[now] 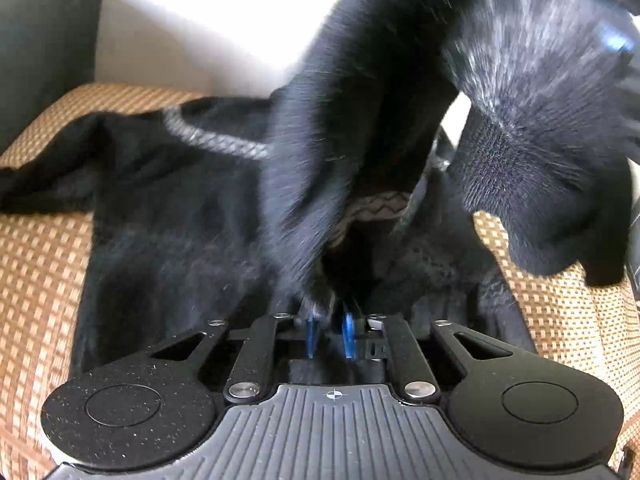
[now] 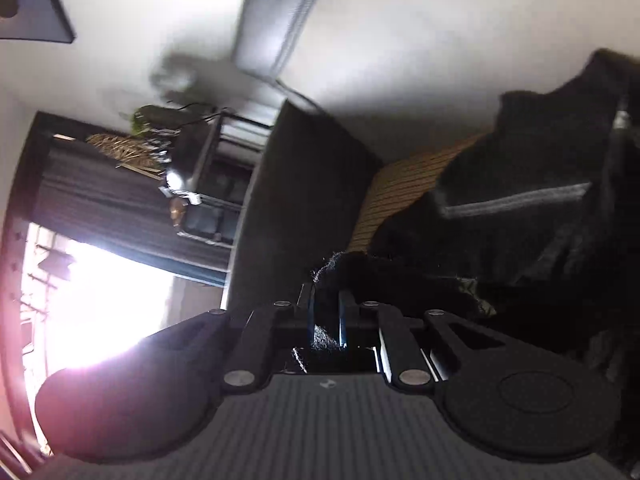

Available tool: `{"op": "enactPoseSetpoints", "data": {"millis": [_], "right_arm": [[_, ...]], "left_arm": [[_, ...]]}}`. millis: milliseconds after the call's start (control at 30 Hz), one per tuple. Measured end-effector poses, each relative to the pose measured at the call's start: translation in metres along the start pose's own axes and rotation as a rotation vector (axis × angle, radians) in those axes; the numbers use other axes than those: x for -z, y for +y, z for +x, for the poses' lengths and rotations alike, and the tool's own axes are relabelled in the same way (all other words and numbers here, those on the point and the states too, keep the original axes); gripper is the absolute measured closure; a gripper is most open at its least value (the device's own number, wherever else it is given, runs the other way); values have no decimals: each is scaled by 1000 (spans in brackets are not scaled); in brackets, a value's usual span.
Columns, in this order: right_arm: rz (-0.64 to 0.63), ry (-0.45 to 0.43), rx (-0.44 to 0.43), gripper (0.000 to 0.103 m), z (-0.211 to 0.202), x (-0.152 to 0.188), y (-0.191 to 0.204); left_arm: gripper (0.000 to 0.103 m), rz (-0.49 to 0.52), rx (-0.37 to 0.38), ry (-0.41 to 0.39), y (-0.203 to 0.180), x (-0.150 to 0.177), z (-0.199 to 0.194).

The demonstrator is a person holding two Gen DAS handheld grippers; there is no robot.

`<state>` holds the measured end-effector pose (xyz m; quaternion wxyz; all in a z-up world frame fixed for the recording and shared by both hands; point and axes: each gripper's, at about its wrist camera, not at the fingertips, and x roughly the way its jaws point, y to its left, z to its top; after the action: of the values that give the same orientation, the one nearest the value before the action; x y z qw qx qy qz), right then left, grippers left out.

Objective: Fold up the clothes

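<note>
A black knit sweater (image 1: 168, 208) with a grey patterned band lies on a woven orange-and-cream mat (image 1: 36, 264). My left gripper (image 1: 330, 330) is shut on a fold of the sweater, and a lifted part of it (image 1: 360, 80) stretches up and to the right, blurred. My right gripper (image 2: 327, 316) is shut on another edge of the same sweater (image 2: 520, 216), held up and tilted sideways. The sweater hangs to the right in that view.
A dark cushioned backrest (image 1: 44, 40) stands at the left of the mat, with a white wall (image 1: 200, 20) behind. In the right wrist view I see a bright window (image 2: 100, 288), a dark shelf unit (image 2: 208, 184) and a dark panel (image 2: 304, 200).
</note>
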<state>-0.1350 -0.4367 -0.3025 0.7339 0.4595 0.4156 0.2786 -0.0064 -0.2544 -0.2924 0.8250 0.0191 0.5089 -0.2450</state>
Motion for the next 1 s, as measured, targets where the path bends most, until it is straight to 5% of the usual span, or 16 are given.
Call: {"op": "enactPoseSetpoints", "data": {"millis": [100, 267, 433, 500, 533, 567, 600, 667, 800, 1000], "right_arm": [[4, -10, 16, 90, 4, -4, -8], [3, -15, 3, 89, 9, -5, -9], [-9, 2, -1, 88, 12, -3, -6], [-25, 10, 11, 87, 13, -2, -4], [-38, 14, 20, 84, 14, -2, -2], [-54, 17, 34, 81, 14, -2, 0], [-83, 13, 65, 63, 12, -2, 5], [-140, -61, 124, 42, -9, 1, 13], [-195, -226, 296, 42, -69, 28, 13], [-19, -158, 604, 42, -110, 148, -45]], "left_arm": [[62, 35, -33, -5, 1, 7, -8], [30, 212, -62, -104, -5, 0, -22], [25, 175, -74, -165, 0, -16, -22], [65, 117, -72, -165, 9, -25, -19], [100, 88, -71, -165, 14, -30, -17], [101, 60, -70, -165, 19, -34, -16], [102, 31, -70, -165, 24, -39, -14], [102, -26, -68, -164, 33, -48, -11], [102, -93, -73, -155, 55, -64, -10], [102, -36, 2, -108, 67, -84, -3]]}}
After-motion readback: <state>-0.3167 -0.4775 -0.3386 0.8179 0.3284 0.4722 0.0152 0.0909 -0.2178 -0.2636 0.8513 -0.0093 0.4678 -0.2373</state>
